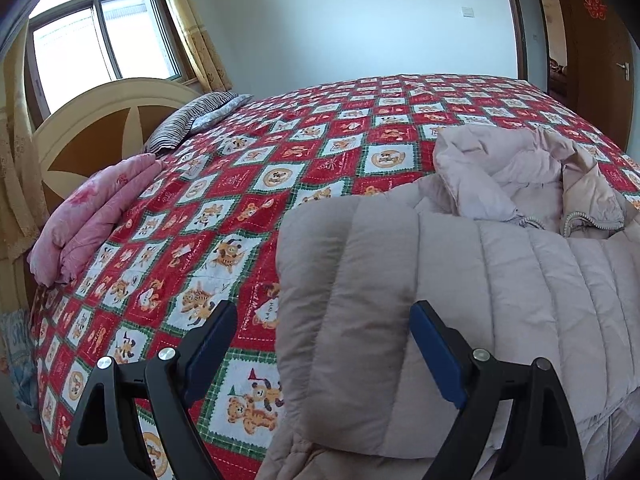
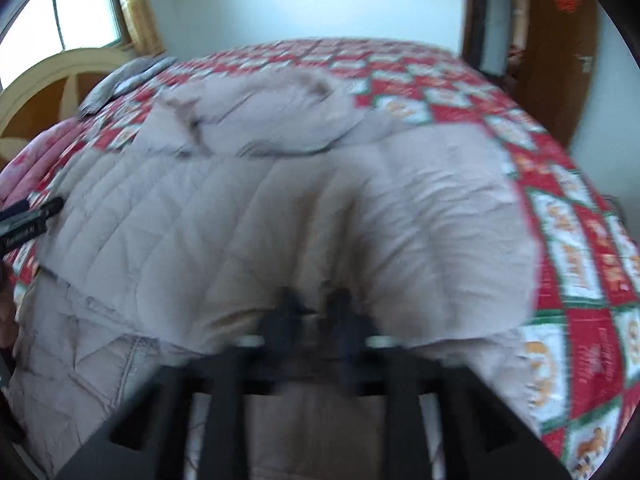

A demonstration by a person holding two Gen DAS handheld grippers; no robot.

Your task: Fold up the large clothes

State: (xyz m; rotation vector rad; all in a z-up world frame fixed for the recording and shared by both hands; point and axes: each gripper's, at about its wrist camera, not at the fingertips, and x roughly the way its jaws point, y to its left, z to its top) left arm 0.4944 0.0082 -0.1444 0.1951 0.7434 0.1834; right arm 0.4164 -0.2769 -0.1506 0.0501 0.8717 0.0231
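A pale beige quilted down jacket [image 1: 500, 280] lies on a bed covered by a red, white and green cartoon-patterned quilt [image 1: 248, 184], toward the bed's near edge and to the right side of the left wrist view; its hood [image 1: 528, 176] is crumpled at the far end, with a zipper [image 1: 576, 218] showing beside it. The left gripper [image 1: 324, 344] hovers just above the jacket's near left edge with its jaws spread wide; the blue-padded fingers [image 1: 436, 352] straddle a folded, ribbed panel of the garment without closing on it. In the blurred right wrist view, the right gripper [image 2: 316, 304] has its jaws drawn nearly together, and the jacket fabric [image 2: 320, 208] bunches and puckers at their tips, so it appears pinched on a fold of the jacket's near edge. The left gripper's tip [image 2: 32, 216] enters that view at the far left, beside the jacket. A folded pink blanket [image 1: 88, 216] and a striped pillow [image 1: 192, 120] rest near the headboard [image 1: 92, 120], well apart from the jacket. A window [image 1: 100, 44] and a wooden door [image 1: 592, 52] stand beyond the bed.
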